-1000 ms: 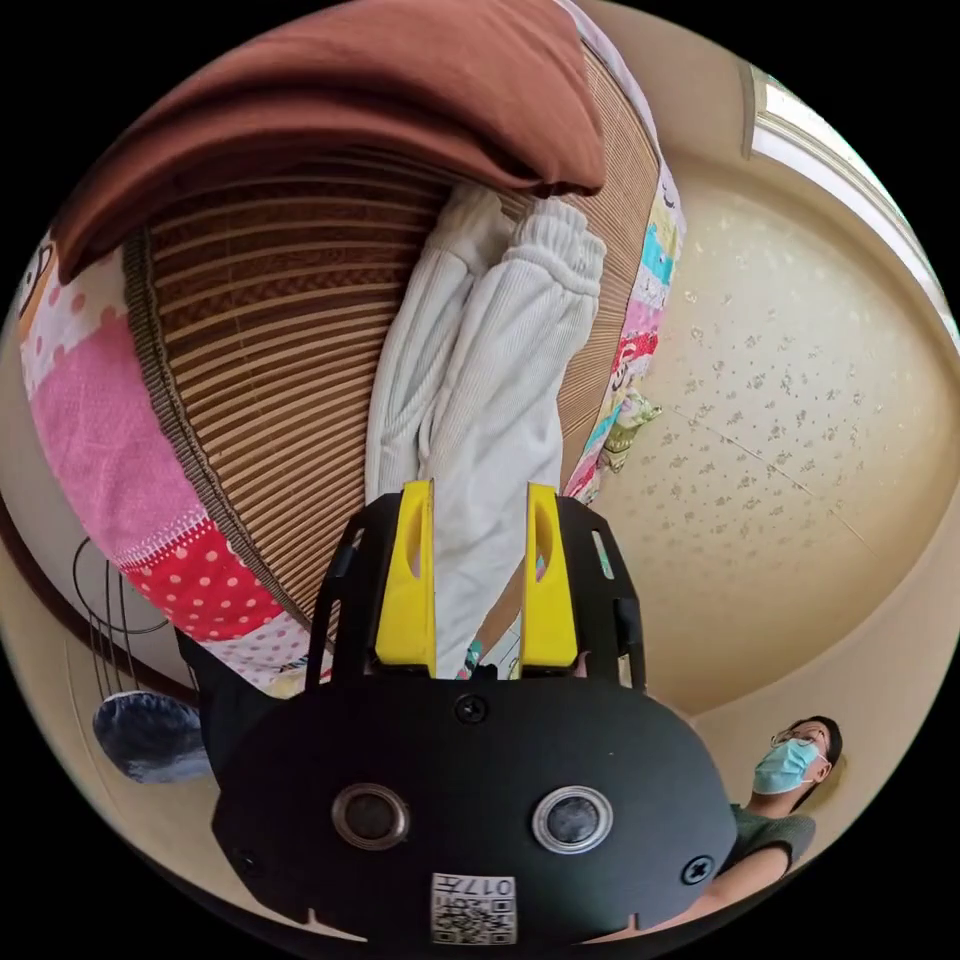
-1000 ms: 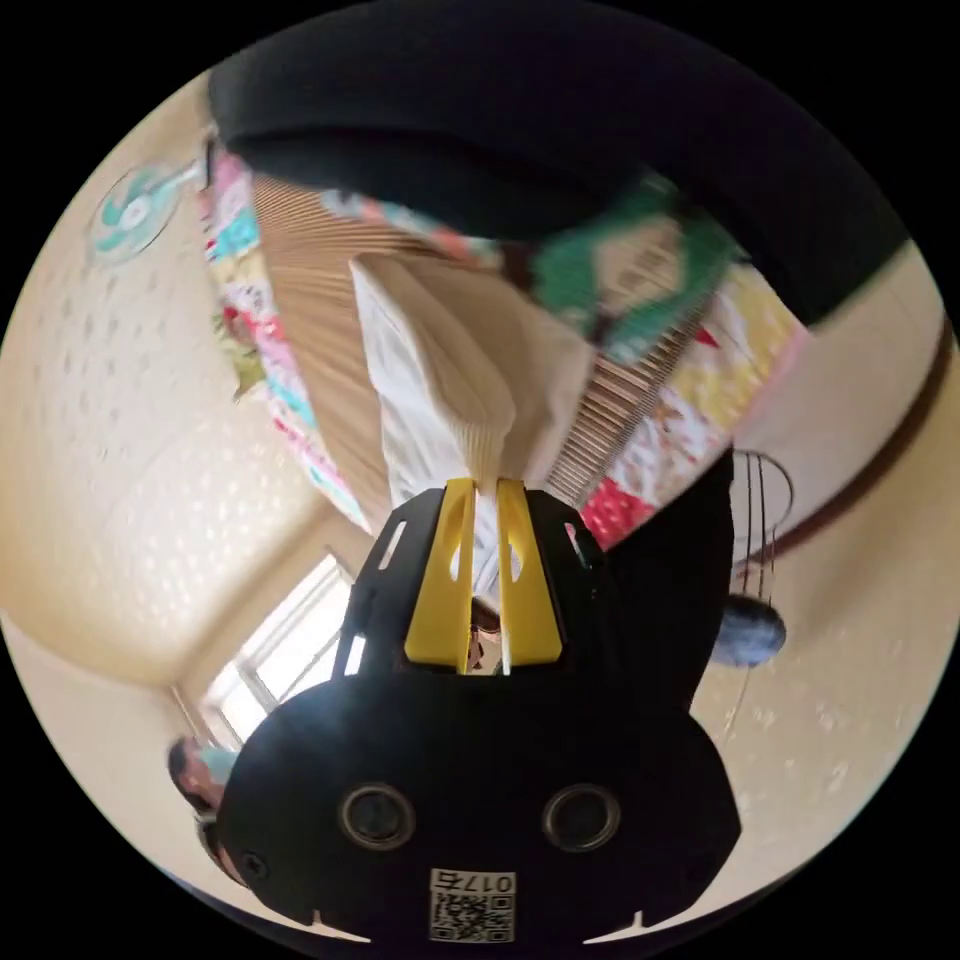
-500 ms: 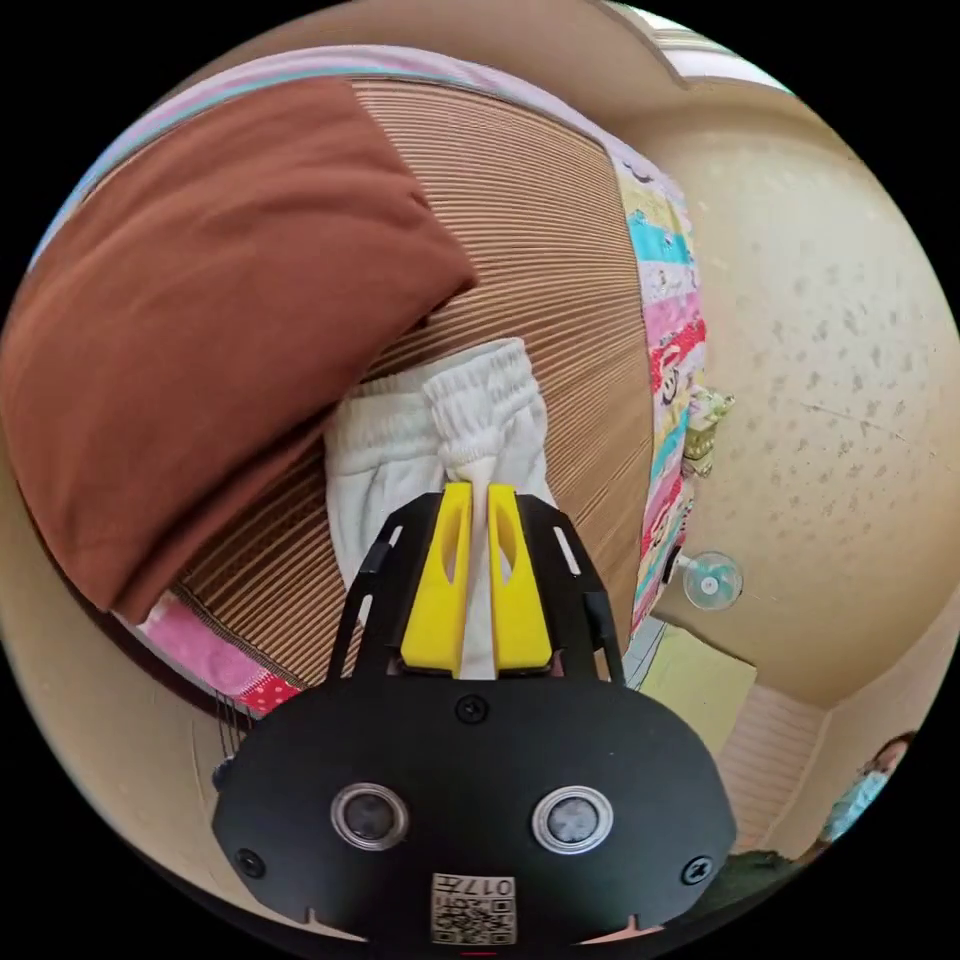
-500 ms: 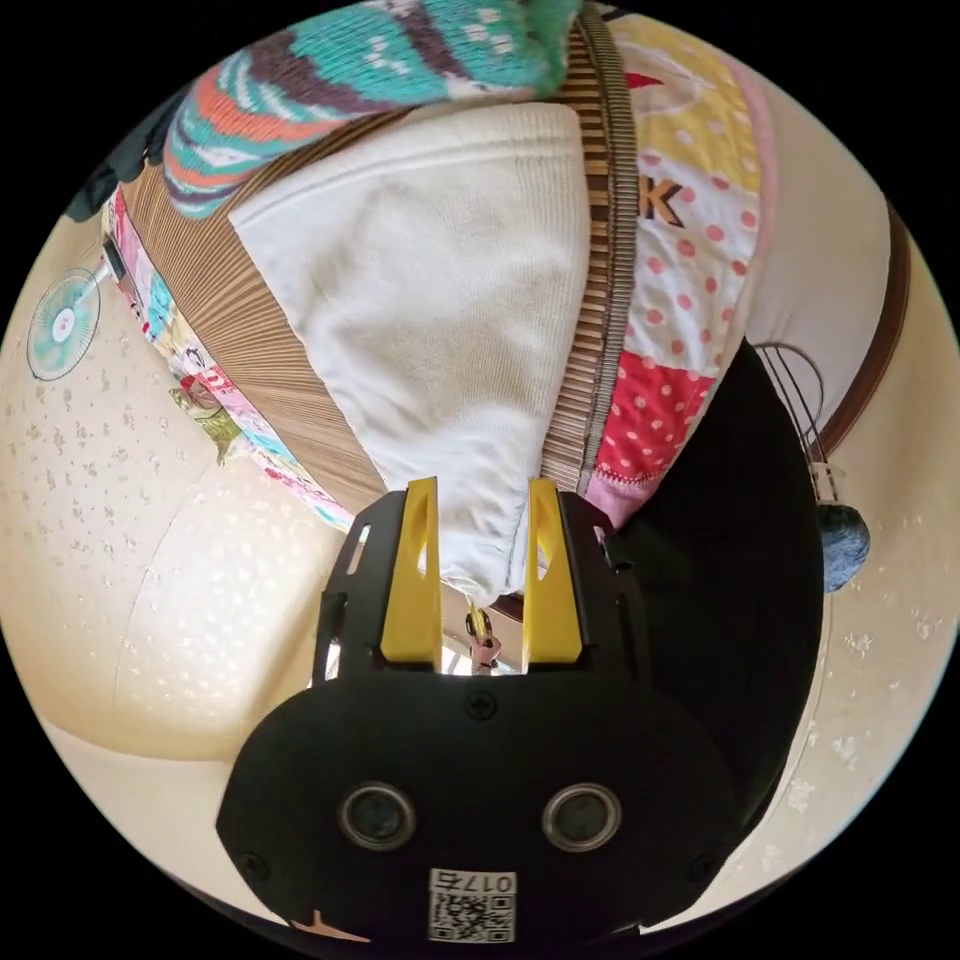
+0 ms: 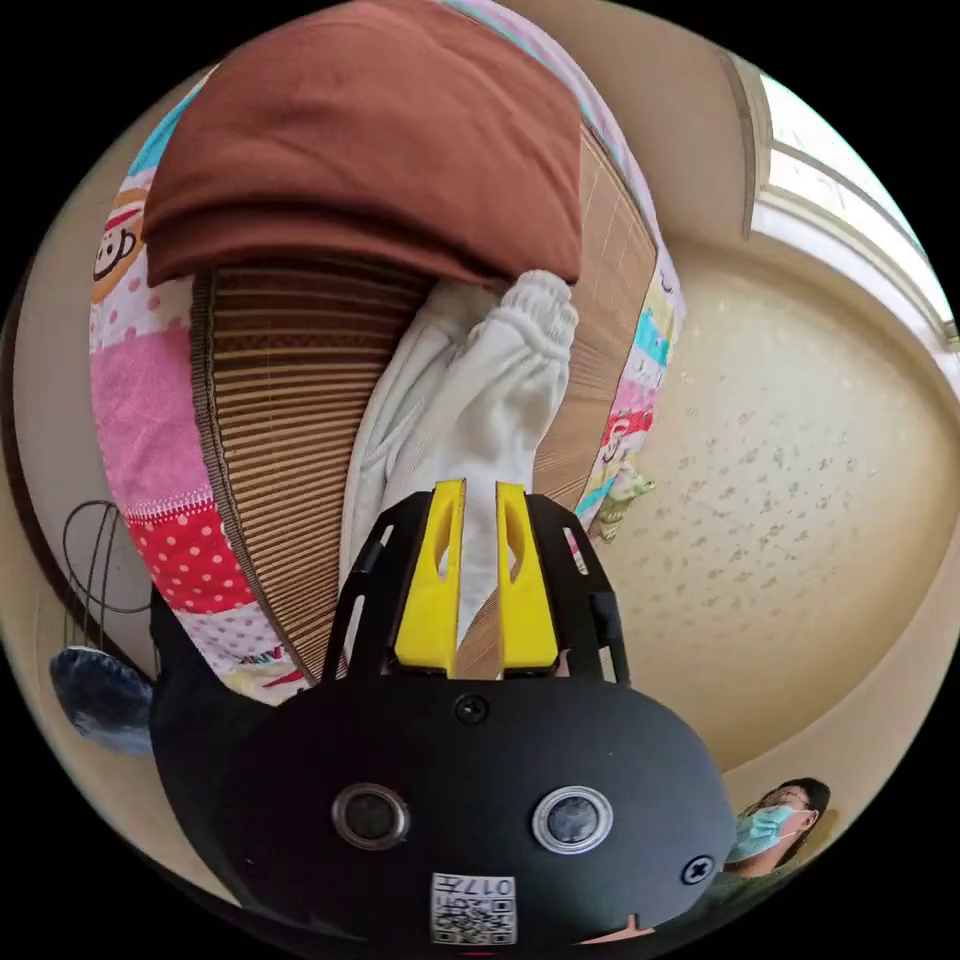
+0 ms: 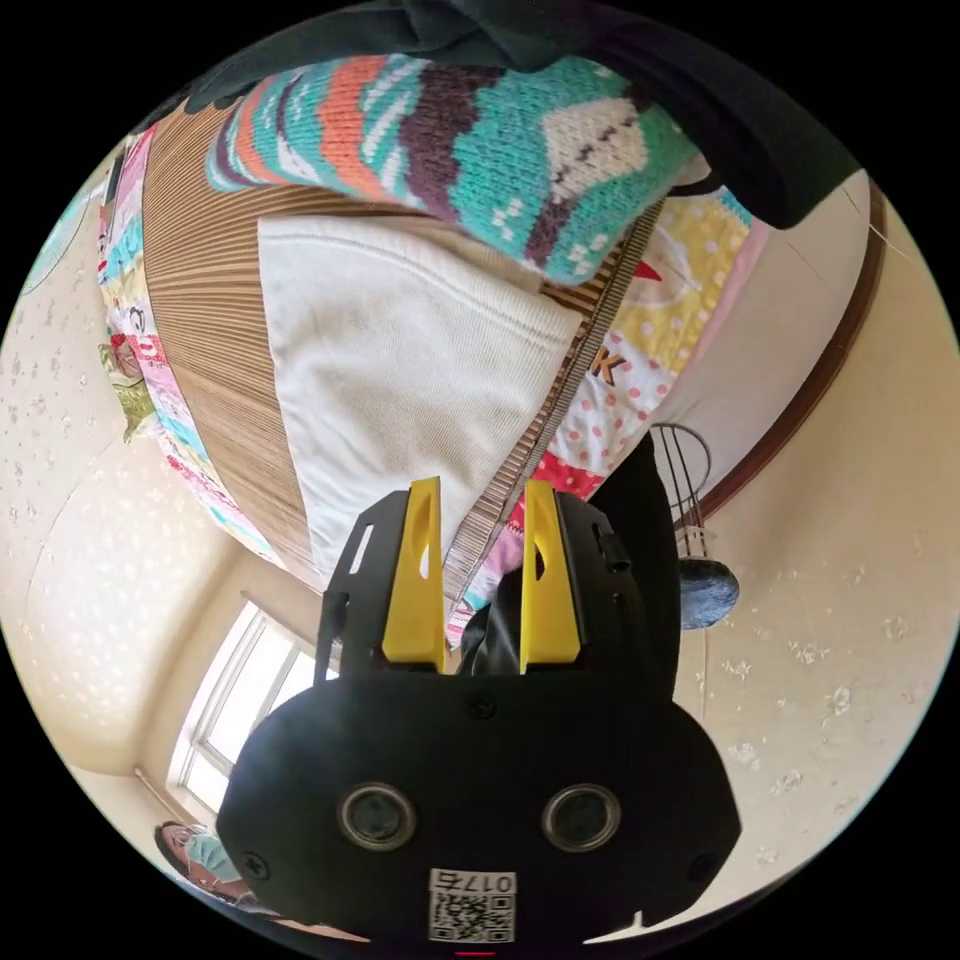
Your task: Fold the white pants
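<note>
The white pants [image 5: 480, 400] hang bunched over a bamboo mat [image 5: 280, 380], their gathered elastic end [image 5: 535, 305] up near a brown cushion. My left gripper [image 5: 481, 490] is shut on a strip of the white fabric, which runs down between its yellow jaws. In the right gripper view the white pants [image 6: 390, 370] lie flat and smooth on the mat [image 6: 200, 300]. My right gripper [image 6: 480, 488] stands open just off their near corner, over the mat's edge, with nothing pressed between its jaws.
A brown cushion [image 5: 370, 130] lies on the mat beside the pants. A colourful knitted garment [image 6: 470, 130] overlaps the pants' far edge. A patchwork quilt [image 5: 150, 420] lies under the mat. A person wearing a mask [image 5: 775, 830] is off by the wall, near a window [image 5: 850, 200].
My left gripper, open a second ago, closed on the white fabric and still holds it. My right gripper let go of the pants, which now lie flat, and drew back a little.
</note>
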A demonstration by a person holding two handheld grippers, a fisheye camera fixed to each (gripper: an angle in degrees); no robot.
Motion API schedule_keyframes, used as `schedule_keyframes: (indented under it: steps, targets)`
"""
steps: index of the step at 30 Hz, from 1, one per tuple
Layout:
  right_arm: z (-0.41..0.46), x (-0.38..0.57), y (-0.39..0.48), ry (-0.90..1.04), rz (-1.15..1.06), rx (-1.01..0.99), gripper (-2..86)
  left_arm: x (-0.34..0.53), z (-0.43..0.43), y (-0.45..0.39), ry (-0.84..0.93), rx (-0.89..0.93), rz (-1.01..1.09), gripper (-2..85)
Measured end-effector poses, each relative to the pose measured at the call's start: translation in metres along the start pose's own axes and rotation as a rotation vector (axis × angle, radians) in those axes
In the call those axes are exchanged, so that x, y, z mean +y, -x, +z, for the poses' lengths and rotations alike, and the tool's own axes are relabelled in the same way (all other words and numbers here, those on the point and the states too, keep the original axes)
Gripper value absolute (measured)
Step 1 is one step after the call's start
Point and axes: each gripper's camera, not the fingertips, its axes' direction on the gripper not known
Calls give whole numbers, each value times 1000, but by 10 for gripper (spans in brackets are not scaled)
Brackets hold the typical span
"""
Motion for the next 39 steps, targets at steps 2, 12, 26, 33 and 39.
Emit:
schedule_keyframes:
  steps: [2,12,26,33,39]
  targets:
    - [1,-5,-7,-36,39,-2,137,18,45,-15,201,-194,140,81]
    - [9,-51,-13,-47,31,77,43,76,170,5,470,-231,-71,51]
    - [8,-56,-68,-219,45,-158,128,110,195,-39,659,-186,96,40]
    - [20,-43,-118,-277,18,-521,122,122,191,-50,644,-154,84,29]
    - [25,-43,-155,-301,-23,-651,156,141,204,-61,704,-203,126,25]
